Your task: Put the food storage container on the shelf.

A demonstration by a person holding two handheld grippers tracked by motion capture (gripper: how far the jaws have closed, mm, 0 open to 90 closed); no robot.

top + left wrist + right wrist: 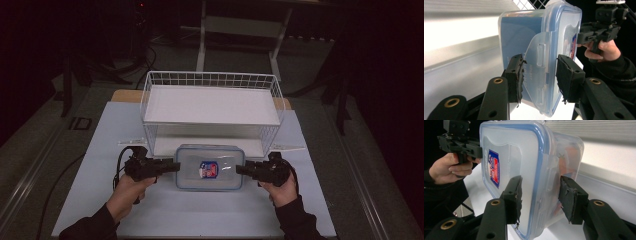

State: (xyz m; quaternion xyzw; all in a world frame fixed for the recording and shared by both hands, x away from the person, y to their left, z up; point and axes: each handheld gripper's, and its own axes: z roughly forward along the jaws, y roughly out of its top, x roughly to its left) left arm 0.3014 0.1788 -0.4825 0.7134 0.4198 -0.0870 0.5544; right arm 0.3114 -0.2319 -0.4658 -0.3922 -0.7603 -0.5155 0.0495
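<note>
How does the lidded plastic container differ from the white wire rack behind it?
The container is clear plastic with a blue-rimmed lid and a sticker; the wire rack is white mesh with solid shelves. The container is smaller and lower than the wire rack. The left hand-held gripper and right hand-held gripper clamp the container's ends; the wire rack is untouched. Both are rectangular.

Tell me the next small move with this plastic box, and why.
Probably lift it level toward the wire rack. The left gripper and the right gripper each clamp one end of the lidded plastic box, which sits just in front of the rack's open lower shelf.
</note>
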